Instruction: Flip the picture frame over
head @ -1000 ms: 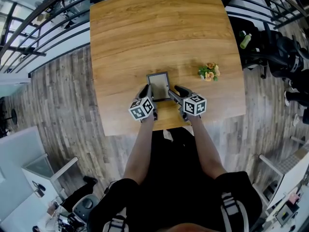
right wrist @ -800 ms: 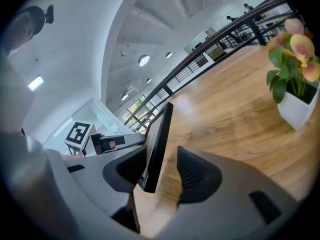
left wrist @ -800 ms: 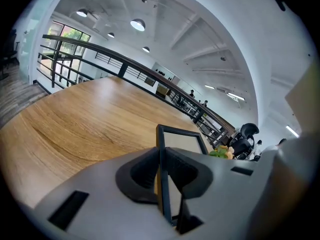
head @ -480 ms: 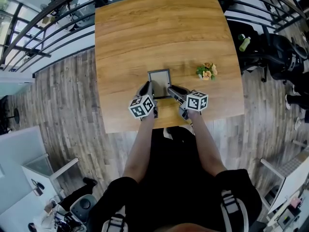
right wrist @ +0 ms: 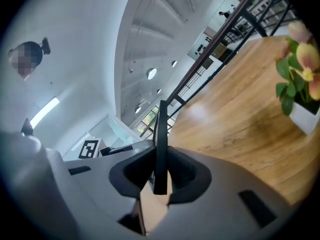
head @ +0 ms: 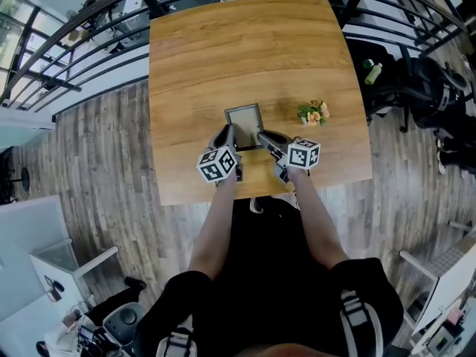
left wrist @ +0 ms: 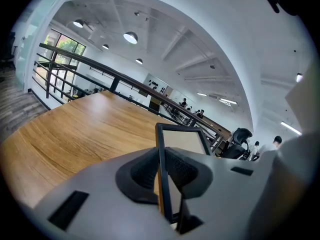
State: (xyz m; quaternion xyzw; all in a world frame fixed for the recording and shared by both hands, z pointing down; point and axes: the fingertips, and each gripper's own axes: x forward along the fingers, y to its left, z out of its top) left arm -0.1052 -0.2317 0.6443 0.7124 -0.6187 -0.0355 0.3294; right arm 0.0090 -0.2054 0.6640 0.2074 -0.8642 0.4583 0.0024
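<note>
One wooden table (head: pixel 245 50) fills the upper half of the head view. Plank floor (head: pixel 97 147) lies around it, and a black railing (head: pixel 67 47) runs past its far and left sides.

A person in black stands at the near edge with both forearms out over the tabletop.

Left gripper (head: pixel 226 135) and right gripper (head: pixel 265 137) sit side by side over the near-middle of the table, marker cubes toward the head camera.

Picture frame (head: pixel 244 116) is held between the two grippers, over the table's near-middle. It has a dark border, and its pale panel faces up toward the head camera. Can't tell whether its far edge touches the tabletop.

Left gripper view: left gripper (left wrist: pixel 162 171) is clamped on the frame (left wrist: pixel 182 141). The dark border runs up between the pads, and both pads are against it.

Right gripper view: the jaws of the right gripper (right wrist: pixel 160 176) have just been closing. The frame's thin dark edge (right wrist: pixel 161 129) stands between them, seen edge-on and about upright in that view, with a pad pressing on each side.

Small flower pot (head: pixel 313 113) stands on the table to the right of the frame, apart from it and from the right gripper. It holds orange and pink blooms with green leaves, also visible in the right gripper view (right wrist: pixel 300 79).
</note>
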